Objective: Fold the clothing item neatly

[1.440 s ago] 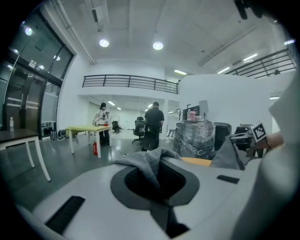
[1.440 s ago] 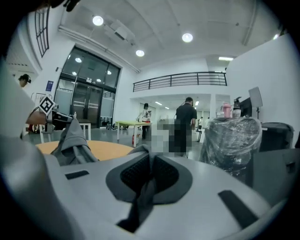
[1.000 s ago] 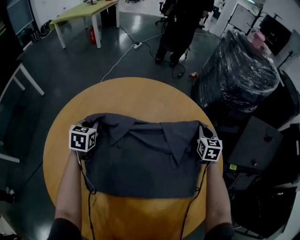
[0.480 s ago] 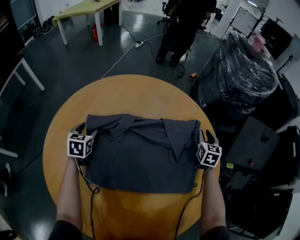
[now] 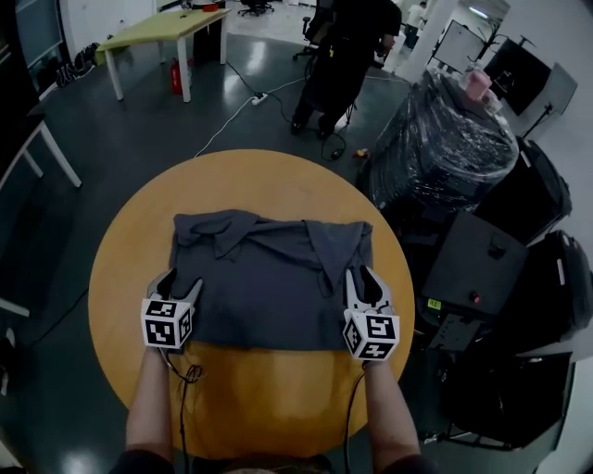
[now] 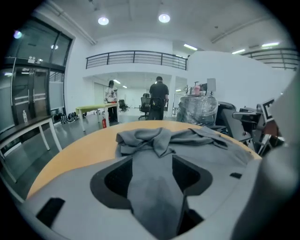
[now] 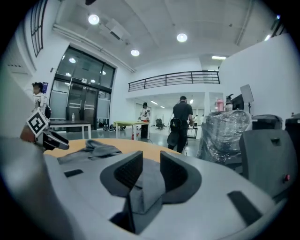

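A dark grey shirt (image 5: 269, 278) lies folded on the round wooden table (image 5: 278, 180), its collar at the far edge. My left gripper (image 5: 178, 280) rests over the shirt's near left corner. Its jaws have just been opening and now stand wide, with flat fabric (image 6: 154, 187) showing between them, unpinched. My right gripper (image 5: 363, 278) is at the near right corner. Its jaws have also just been opening and stand apart, with a fold of cloth (image 7: 147, 187) lying loose in the gap.
A plastic-wrapped black bundle (image 5: 445, 148) and black cases (image 5: 482, 268) stand close to the table's right side. A person (image 5: 343, 56) stands beyond the table. A green table (image 5: 157, 28) is at the far left, and a cable (image 5: 232, 120) runs across the floor.
Both grippers let go of the shirt's far corners, opened, and moved toward me to its near corners. The shirt stayed flat on the table.
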Available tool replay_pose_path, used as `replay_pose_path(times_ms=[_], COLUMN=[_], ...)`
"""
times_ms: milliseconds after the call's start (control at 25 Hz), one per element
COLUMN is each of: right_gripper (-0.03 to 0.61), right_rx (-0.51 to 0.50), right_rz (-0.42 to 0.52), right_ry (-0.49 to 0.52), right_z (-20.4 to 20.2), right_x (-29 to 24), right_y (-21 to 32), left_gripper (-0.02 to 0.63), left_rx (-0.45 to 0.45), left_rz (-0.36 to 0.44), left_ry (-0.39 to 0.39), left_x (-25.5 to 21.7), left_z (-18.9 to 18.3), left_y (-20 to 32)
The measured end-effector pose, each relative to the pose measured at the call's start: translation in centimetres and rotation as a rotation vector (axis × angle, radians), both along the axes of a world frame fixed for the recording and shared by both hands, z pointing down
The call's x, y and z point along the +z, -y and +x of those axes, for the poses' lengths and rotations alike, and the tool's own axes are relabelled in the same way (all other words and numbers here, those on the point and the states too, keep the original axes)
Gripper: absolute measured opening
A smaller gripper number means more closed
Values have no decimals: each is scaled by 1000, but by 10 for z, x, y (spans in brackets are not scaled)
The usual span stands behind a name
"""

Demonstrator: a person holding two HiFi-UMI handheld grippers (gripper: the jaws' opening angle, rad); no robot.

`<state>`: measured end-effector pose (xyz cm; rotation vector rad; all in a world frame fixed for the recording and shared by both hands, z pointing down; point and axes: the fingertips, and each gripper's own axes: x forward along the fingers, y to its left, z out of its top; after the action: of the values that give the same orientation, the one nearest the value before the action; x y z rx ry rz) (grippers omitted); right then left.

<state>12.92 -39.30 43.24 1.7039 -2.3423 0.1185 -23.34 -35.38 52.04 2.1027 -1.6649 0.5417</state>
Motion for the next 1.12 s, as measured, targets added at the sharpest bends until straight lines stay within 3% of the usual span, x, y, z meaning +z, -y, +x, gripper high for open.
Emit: replay_pose_path(times_ms=[200, 320, 480, 520, 800, 960, 1120], right_gripper=[102, 40, -8, -8, -9, -11, -11], right_rx=[-61, -35, -15, -18, -69, -118, -179], right_rz=[43, 58, 54, 56, 72, 67, 77], right_ry=[74, 132, 234, 247, 315, 355, 320], right_z=[-44, -55, -58, -59, -58, -49, -34], right_x=[-28, -39, -46, -48, -61, -67, -69], right_y=[-67, -97, -142, -153, -231, -298, -389], left_gripper=[268, 250, 38, 16, 9, 9, 9], left_rx=[61, 140, 153, 153, 199, 276, 325], left_rz=[118, 169, 249, 271, 415, 438, 455], left_ry=[-104, -149, -206, -212, -193, -174, -160], left_x=[-50, -73, -99, -105, -141, -154, -160], left_z=[45, 76, 100, 105, 148, 180, 216], left_y=[-44, -67, -103, -113, -219, -292, -370])
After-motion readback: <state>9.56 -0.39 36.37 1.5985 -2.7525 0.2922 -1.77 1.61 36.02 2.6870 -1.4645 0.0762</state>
